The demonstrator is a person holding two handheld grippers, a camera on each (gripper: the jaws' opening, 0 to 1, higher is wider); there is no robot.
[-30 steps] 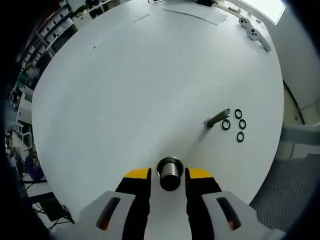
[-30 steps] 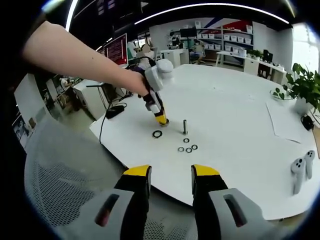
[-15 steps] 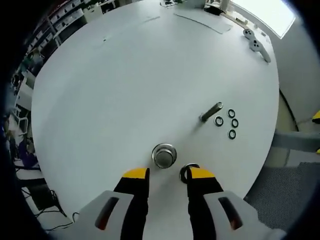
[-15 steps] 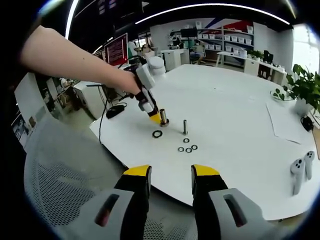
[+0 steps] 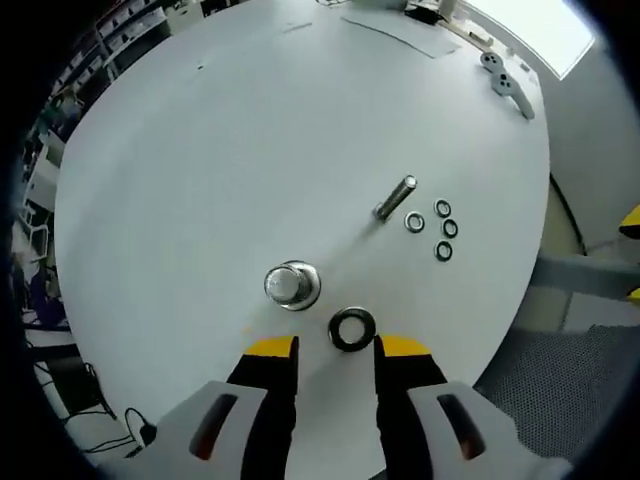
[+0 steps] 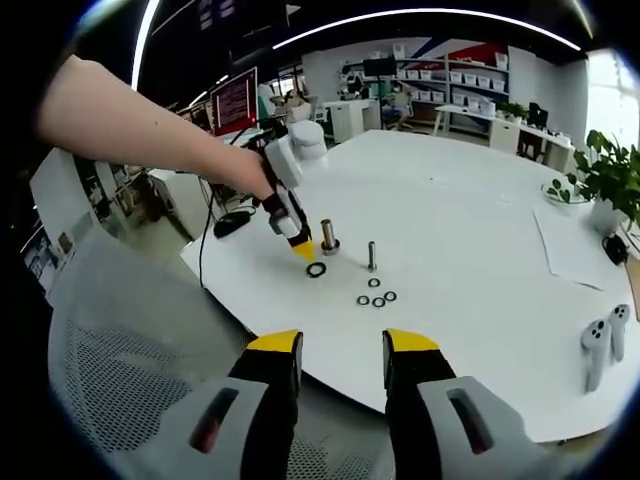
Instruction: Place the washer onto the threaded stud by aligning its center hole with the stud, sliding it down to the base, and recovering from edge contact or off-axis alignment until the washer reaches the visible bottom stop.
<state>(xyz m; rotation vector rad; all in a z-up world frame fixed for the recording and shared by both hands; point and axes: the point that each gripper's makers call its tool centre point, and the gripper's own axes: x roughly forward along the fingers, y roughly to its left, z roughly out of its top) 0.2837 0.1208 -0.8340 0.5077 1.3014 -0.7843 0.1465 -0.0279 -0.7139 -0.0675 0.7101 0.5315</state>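
Observation:
A short, thick metal stud (image 5: pixel 291 285) stands upright on the white table (image 5: pixel 250 130), a little ahead of my left gripper (image 5: pixel 337 348). That gripper is open with nothing between its yellow-tipped jaws. A black washer (image 5: pixel 352 328) lies flat on the table just in front of the right jaw. In the right gripper view, a hand holds the left gripper (image 6: pixel 290 215) beside the stud (image 6: pixel 327 236), with the washer (image 6: pixel 316 269) below it. My right gripper (image 6: pixel 340 352) is open, off the table's near edge and far from both.
A thin upright bolt (image 5: pixel 394 200) stands further on, with several small washers (image 5: pixel 443 230) beside it. A white controller (image 6: pixel 600 345) and a paper sheet (image 6: pixel 570 245) lie at the right, near a potted plant (image 6: pixel 600 180). A mesh chair (image 6: pixel 130 390) sits below the table edge.
The stud was between my left jaws a second ago. It now stands free on the table and the left gripper has drawn back. The right gripper has held still.

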